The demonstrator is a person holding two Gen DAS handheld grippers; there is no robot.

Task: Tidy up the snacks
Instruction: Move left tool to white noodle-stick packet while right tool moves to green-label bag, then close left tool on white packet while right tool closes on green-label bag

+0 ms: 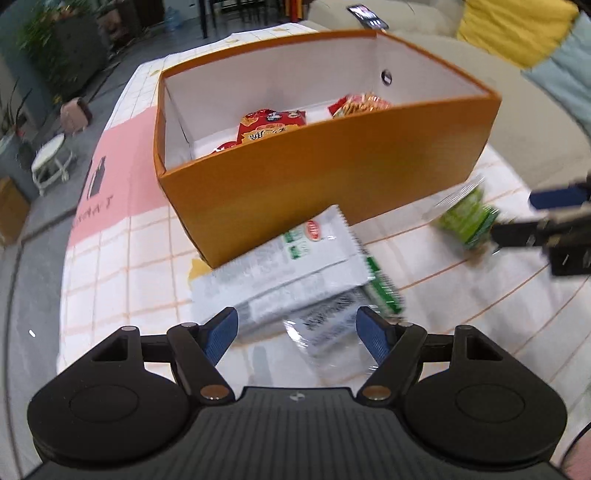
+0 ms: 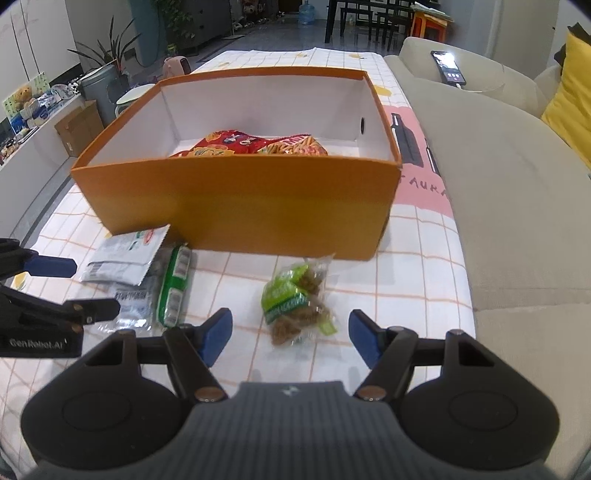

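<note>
A worktop (image 2: 406, 280) covered by a white cloth with an orange grid and a pink printed panel carries an orange box (image 2: 236, 206) with white inner walls. Inside the box lie two red snack bags (image 2: 255, 144), side by side on its floor.

On the cloth just in front of the box's near wall, to the left, sits a small heap of white and green snack packets (image 1: 295, 273), one corner touching the box. To the right of them, apart from the heap and near the box, lies a clear bag with a green label and brown pieces (image 2: 295, 299).

The left hand-held gripper (image 1: 297, 330) hovers over the white packets with its blue-padded fingers spread wide and nothing between them. The right hand-held gripper (image 2: 290, 336) is likewise spread wide and empty, its fingers flanking the green-labelled bag from the near side without touching it.

A beige sofa (image 2: 498, 177) runs along the right edge of the worktop, with a lit phone (image 2: 447, 67) on its arm and a yellow cushion (image 2: 569, 96) further right. On the far left stand potted plants (image 2: 107, 59), a cardboard carton (image 2: 79, 127) and a round white stool (image 1: 50, 162); dark dining chairs and a water bottle (image 2: 306, 14) stand at the far end of the room.
</note>
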